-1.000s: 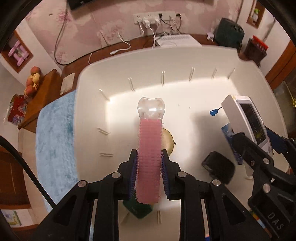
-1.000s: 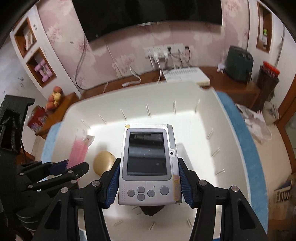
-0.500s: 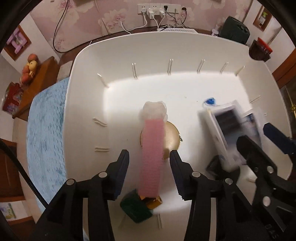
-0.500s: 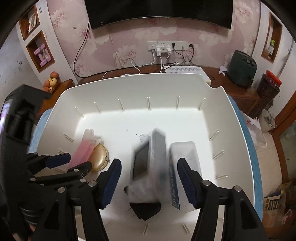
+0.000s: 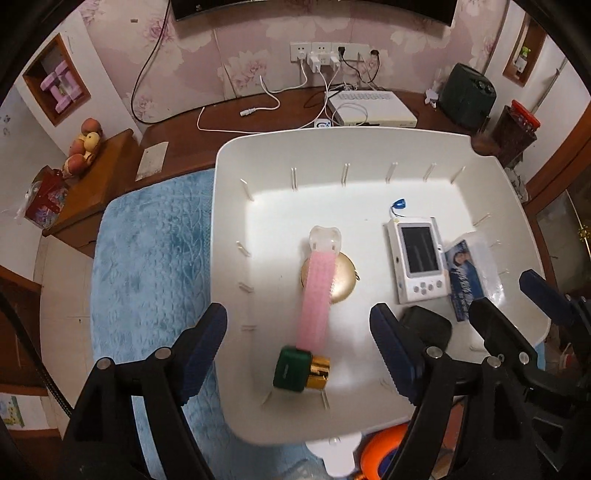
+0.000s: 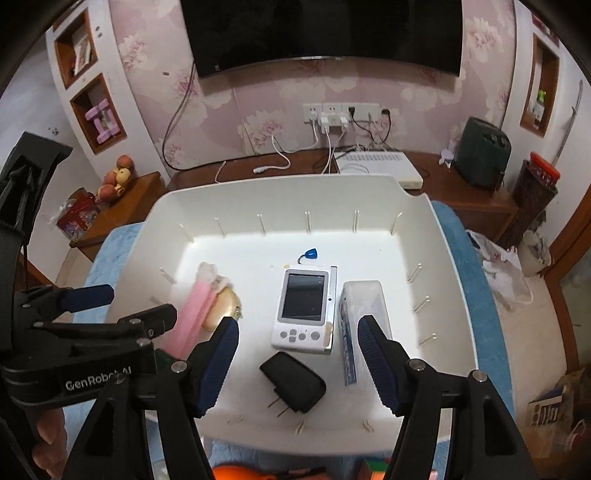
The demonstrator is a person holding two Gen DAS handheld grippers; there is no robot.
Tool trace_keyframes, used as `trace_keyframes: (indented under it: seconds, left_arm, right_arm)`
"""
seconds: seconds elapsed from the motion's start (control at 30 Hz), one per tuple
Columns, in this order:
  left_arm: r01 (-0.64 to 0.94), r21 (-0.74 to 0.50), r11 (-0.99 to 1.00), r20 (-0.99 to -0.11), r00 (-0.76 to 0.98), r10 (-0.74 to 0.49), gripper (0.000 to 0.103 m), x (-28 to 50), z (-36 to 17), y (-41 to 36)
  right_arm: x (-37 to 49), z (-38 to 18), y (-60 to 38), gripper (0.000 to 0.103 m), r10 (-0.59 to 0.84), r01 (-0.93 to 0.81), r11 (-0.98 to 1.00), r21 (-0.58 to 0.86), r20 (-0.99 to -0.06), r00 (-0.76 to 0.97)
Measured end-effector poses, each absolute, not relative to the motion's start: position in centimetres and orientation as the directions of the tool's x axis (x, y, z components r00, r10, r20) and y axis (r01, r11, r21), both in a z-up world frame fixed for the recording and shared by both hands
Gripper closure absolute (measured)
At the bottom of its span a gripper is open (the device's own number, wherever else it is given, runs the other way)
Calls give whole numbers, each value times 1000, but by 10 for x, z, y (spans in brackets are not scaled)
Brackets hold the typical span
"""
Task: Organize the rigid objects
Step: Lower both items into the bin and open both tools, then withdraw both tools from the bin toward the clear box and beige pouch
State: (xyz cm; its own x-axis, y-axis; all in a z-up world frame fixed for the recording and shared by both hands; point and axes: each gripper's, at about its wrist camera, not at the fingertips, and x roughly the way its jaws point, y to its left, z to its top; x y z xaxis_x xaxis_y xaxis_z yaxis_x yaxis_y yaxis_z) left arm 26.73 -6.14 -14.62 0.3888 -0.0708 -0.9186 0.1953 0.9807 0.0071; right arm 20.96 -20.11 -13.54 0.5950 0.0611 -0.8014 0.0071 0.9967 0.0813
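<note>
Pink flowered wallpaper and a dark television [image 6: 328, 31] fill the background, with a row of wall sockets [image 6: 341, 112] under the screen. Below them my white tray [image 5: 236, 155] sits on a blue mat [image 5: 147, 258], its inner walls lined with small ribs.

Readable writing is scarce: "GenRobot.AI" is printed on my left gripper's body as the right wrist view shows it. The clear box [image 6: 364, 317] carries a blue printed strip, but I cannot read its letters.

My left gripper [image 5: 299, 343] has just been opening and stands spread, touching nothing. The pink brush [image 5: 317, 291] lies on the tray floor between its jaws, its clear tooth-shaped cap toward the tray's far wall, its middle across a gold round compact [image 5: 341, 280], its near end at a green and gold block [image 5: 299, 371].

My right gripper [image 6: 299, 356] has also just parted its jaws and pinches nothing. The white handheld device [image 6: 304, 312] lies flat on the tray floor, screen up, beside the clear box, with a small blue tag [image 6: 312, 253] beyond it and a black plug adapter [image 6: 293, 380] toward the tray's near wall.

Open floor remains along the tray's far wall and in its right part.
</note>
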Motion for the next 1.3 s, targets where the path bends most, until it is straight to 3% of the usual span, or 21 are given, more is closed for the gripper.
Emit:
trace_keyframes:
  seconds: [0.33,0.83,1.3]
  left_arm:
    - [171,1,985,-900,430,-74,20,225,-123,-60]
    - [131,9,991,-849,524,-62,12,157,-78,-48]
    - [88,-1,996,-821,569,-51,11,112,-65,-34]
  right_arm:
    - [166,-109,-197,35,83,-40,996,74,-772,630]
    - [102,-71,-199,35,108,-84,994,70,-724,682]
    - [46,-61,-219,33,156,-98,988,122,-700,697]
